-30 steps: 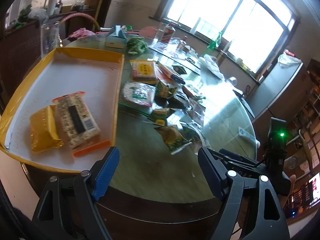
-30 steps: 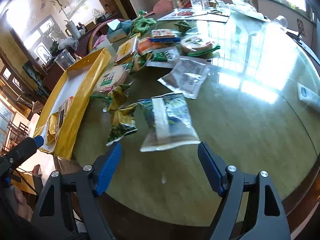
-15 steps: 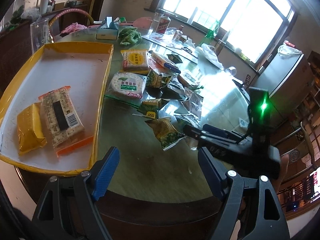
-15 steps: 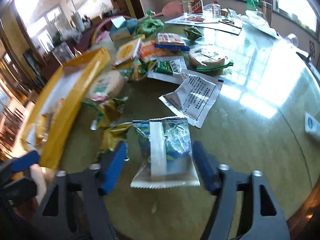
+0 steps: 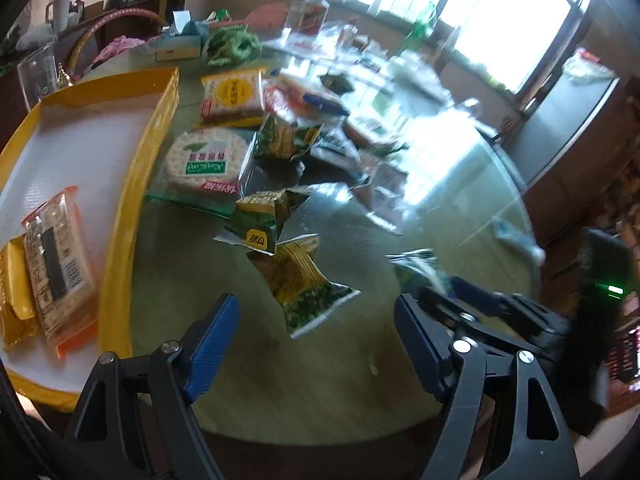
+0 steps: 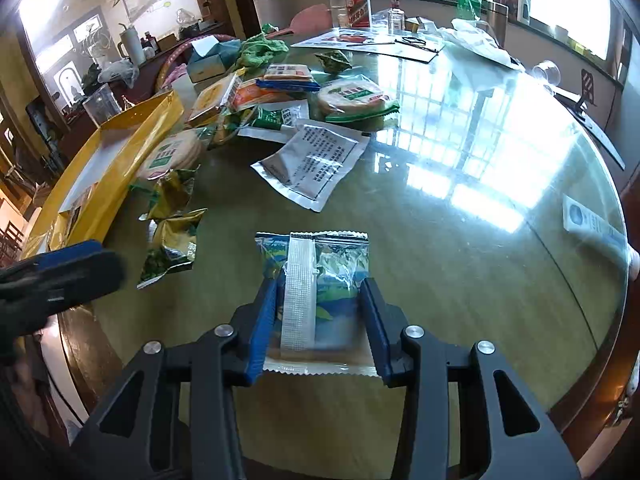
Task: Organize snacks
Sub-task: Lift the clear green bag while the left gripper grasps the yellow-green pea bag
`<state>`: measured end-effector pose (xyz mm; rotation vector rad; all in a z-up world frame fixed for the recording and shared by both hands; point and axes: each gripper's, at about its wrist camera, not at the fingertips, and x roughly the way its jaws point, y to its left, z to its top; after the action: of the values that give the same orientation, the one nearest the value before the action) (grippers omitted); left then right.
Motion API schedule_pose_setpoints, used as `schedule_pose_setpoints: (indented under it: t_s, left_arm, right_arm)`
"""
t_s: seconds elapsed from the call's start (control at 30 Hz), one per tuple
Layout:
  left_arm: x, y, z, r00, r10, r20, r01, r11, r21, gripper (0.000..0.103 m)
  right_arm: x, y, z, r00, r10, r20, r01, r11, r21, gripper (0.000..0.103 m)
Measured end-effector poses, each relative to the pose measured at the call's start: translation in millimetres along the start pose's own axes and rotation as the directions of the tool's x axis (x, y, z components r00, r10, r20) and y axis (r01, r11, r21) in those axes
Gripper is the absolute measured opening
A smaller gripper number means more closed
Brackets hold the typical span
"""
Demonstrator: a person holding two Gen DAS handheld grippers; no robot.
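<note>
Blue-green crinkly foil snack packet (image 6: 316,280) on glass table (image 6: 460,248), bracketed by closing right gripper (image 6: 318,322); light, slippery, crushable; left gripper (image 5: 316,344) spread, empty.

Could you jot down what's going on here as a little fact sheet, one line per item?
place: round glass-topped table
tray: yellow tray at the table's edge, two packets already inside
right gripper: jaws have just been closing on a blue-green snack packet, pads against its sides
left gripper: open, empty, above a yellow-green packet
loose snacks: a pile beside the tray, including a round cracker pack
</note>
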<state>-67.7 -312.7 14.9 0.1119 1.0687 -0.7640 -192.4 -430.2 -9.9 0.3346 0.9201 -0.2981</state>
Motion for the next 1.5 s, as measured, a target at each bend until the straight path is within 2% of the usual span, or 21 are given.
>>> schedule_pose_setpoints:
  t_s: [0.1, 0.2, 0.3, 0.47, 0.63, 0.83, 0.9, 0.97, 1.0, 1.03, 1.07, 1.2, 1.27, 1.37, 1.43, 1.5]
  left_arm:
    - [19.2, -2.8, 1.5, 0.997, 0.069, -0.040, -0.068, 0.998, 0.016, 0.077]
    - [32.4, -6.0, 1.8, 0.993, 0.098, -0.068, -0.096, 0.995, 0.036, 0.072]
    - [35.2, -13.2, 3.8, 0.989, 0.144, -0.045, -0.140, 0.987, 0.082, 0.064]
    - [33.6, -20.3, -2.1, 0.986, 0.164, -0.020, -0.160, 0.979, 0.129, 0.054]
    - [33.9, -21.4, -4.9, 0.992, 0.130, 0.005, -0.129, 0.979, 0.156, 0.051]
    - [24.5, -13.9, -10.8, 0.998, 0.062, 0.012, -0.063, 0.990, 0.127, 0.049]
    - [21.5, -10.5, -12.8, 1.000, 0.009, 0.004, -0.009, 0.994, 0.104, 0.048]
    - [17.0, -8.8, -14.6, 1.000, -0.011, 0.008, 0.010, 0.996, 0.091, 0.048]
    - [14.1, -8.2, -15.3, 1.000, -0.016, 0.019, 0.014, 0.996, 0.089, 0.048]
    - [11.9, -7.7, -15.9, 0.999, -0.021, 0.024, 0.019, 0.996, 0.086, 0.048]
    - [10.5, -7.2, -16.6, 0.999, -0.027, 0.021, 0.025, 0.996, 0.081, 0.048]
    - [7.9, -5.7, -18.7, 1.000, -0.018, 0.021, 0.016, 0.997, 0.073, 0.048]
    - [6.9, -4.7, -20.9, 1.000, -0.023, 0.017, 0.021, 0.998, 0.067, 0.048]
    - [3.0, -1.1, -22.8, 0.999, -0.039, 0.015, 0.038, 0.998, 0.051, 0.048]
    - [-1.7, 0.1, -23.8, 0.999, -0.043, 0.025, 0.042, 0.998, 0.046, 0.048]
    - [-4.2, 0.5, -24.6, 0.999, -0.047, 0.027, 0.046, 0.998, 0.043, 0.048]
  right_arm:
    - [0.6, 2.6, 0.3, 1.000, -0.013, -0.003, 0.013, 1.000, -0.015, 0.044]
    - [0.6, 3.6, -0.6, 1.000, -0.023, 0.004, 0.023, 0.999, -0.030, 0.044]
    - [0.9, 3.4, -0.6, 1.000, -0.024, 0.006, 0.024, 0.999, -0.038, 0.044]
    - [1.0, 3.4, -2.0, 1.000, -0.024, 0.013, 0.024, 0.999, -0.046, 0.047]
    - [1.9, 4.5, -1.8, 1.000, -0.027, 0.015, 0.028, 0.999, -0.042, 0.047]
    - [1.0, 2.0, -3.7, 1.000, -0.021, 0.023, 0.021, 1.000, 0.000, 0.045]
    - [-0.2, -1.4, -4.3, 1.000, 0.009, 0.022, -0.009, 1.000, 0.020, 0.044]
    - [-2.4, -2.9, -4.5, 0.998, 0.056, 0.023, -0.057, 0.998, 0.033, 0.041]
    - [-4.8, -2.8, -5.0, 0.997, 0.068, 0.033, -0.070, 0.997, 0.041, 0.037]
    - [-7.9, -1.6, -5.7, 0.996, 0.074, 0.044, -0.076, 0.996, 0.037, 0.019]
    - [-10.2, -0.3, -6.2, 0.995, 0.081, 0.050, -0.083, 0.996, 0.033, 0.012]
    - [-8.0, 4.5, -5.9, 0.998, 0.053, 0.034, -0.054, 0.998, 0.023, 0.012]
    - [-8.3, 5.9, -6.4, 0.998, 0.050, 0.036, -0.051, 0.999, 0.015, 0.013]
    - [-8.2, 3.8, -8.0, 0.999, 0.032, 0.038, -0.033, 0.999, 0.028, 0.026]
    - [-9.4, 2.9, -8.2, 0.998, 0.042, 0.039, -0.043, 0.999, 0.032, 0.050]
    - [-8.2, 1.7, -8.2, 0.999, 0.025, 0.037, -0.026, 0.999, 0.036, 0.060]
